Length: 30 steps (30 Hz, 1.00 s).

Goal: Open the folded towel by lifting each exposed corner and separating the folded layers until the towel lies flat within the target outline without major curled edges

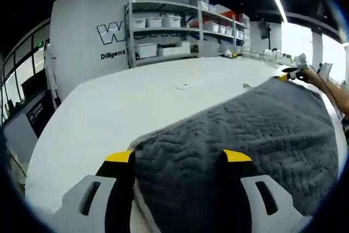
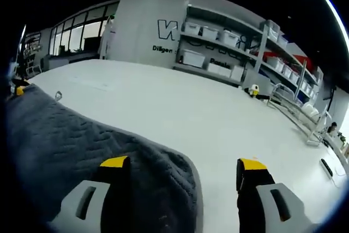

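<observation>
A dark grey towel [image 1: 256,135] with a herringbone weave lies spread on the white table [image 1: 109,113]. My left gripper [image 1: 178,156] is open, its yellow-tipped jaws standing either side of the towel's near corner. At the towel's far corner I see the right gripper [image 1: 292,72], held by a person's arm. In the right gripper view the towel [image 2: 65,145] covers the left side. My right gripper [image 2: 183,163] is open, with one jaw over the cloth, the other over bare table, and the rounded towel corner between them. The left gripper [image 2: 19,89] shows as a yellow speck far left.
Metal shelves [image 1: 180,25] with white bins stand against a lettered wall beyond the table. A small flat white object [image 1: 181,86] lies on the table past the towel. A wire rack [image 2: 297,110] and a small yellow-and-white item [image 2: 252,89] sit at the far right.
</observation>
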Available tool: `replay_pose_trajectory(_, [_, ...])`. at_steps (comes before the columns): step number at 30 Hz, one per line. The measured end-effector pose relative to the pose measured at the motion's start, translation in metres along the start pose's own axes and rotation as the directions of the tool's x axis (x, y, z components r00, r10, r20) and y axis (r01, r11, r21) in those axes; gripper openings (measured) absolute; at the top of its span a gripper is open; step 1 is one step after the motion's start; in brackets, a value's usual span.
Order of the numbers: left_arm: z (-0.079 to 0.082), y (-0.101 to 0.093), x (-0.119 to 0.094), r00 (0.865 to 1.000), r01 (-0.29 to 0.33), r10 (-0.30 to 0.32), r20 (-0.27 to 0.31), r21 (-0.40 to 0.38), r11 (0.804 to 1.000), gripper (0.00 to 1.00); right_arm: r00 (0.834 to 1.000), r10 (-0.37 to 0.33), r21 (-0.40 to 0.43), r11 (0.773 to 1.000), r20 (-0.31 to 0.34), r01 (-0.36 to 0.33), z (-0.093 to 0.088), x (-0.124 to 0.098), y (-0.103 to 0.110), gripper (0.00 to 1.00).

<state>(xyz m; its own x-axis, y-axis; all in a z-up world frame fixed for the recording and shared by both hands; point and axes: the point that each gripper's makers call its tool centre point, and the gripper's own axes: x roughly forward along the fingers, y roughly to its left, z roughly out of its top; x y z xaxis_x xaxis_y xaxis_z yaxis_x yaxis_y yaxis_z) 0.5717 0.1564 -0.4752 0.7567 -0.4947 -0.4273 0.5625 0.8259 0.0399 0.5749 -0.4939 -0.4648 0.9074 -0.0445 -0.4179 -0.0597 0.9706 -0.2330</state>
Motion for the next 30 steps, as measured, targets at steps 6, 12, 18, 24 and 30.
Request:
replay_pose_trajectory(6, [0.004, -0.041, -0.031, 0.997, 0.070, -0.069, 0.027, -0.018, 0.997, 0.77, 0.992, 0.122, -0.030, 0.992, 0.013, -0.122, -0.002, -0.034, 0.028, 0.81])
replay_pose_trajectory(12, [-0.002, -0.072, -0.064, 0.994, 0.101, -0.100, 0.042, -0.018, 0.995, 0.78, 0.979, 0.204, -0.046, 0.978, 0.003, -0.203, -0.013, -0.069, 0.052, 0.81])
replay_pose_trajectory(18, [-0.019, -0.092, -0.098, 0.993, 0.113, -0.112, 0.028, -0.040, 0.993, 0.77, 0.954, 0.301, -0.053, 0.952, 0.002, -0.300, -0.028, -0.114, 0.084, 0.79])
replay_pose_trajectory(24, [-0.044, -0.112, -0.114, 0.994, 0.108, -0.106, 0.025, -0.060, 0.992, 0.75, 0.938, 0.348, -0.003, 0.938, 0.009, -0.348, -0.042, -0.145, 0.108, 0.72])
replay_pose_trajectory(30, [-0.066, -0.122, -0.114, 0.991, 0.120, -0.120, -0.053, 0.002, 0.993, 0.73, 0.942, 0.336, -0.024, 0.941, -0.021, -0.336, -0.057, -0.156, 0.114, 0.70])
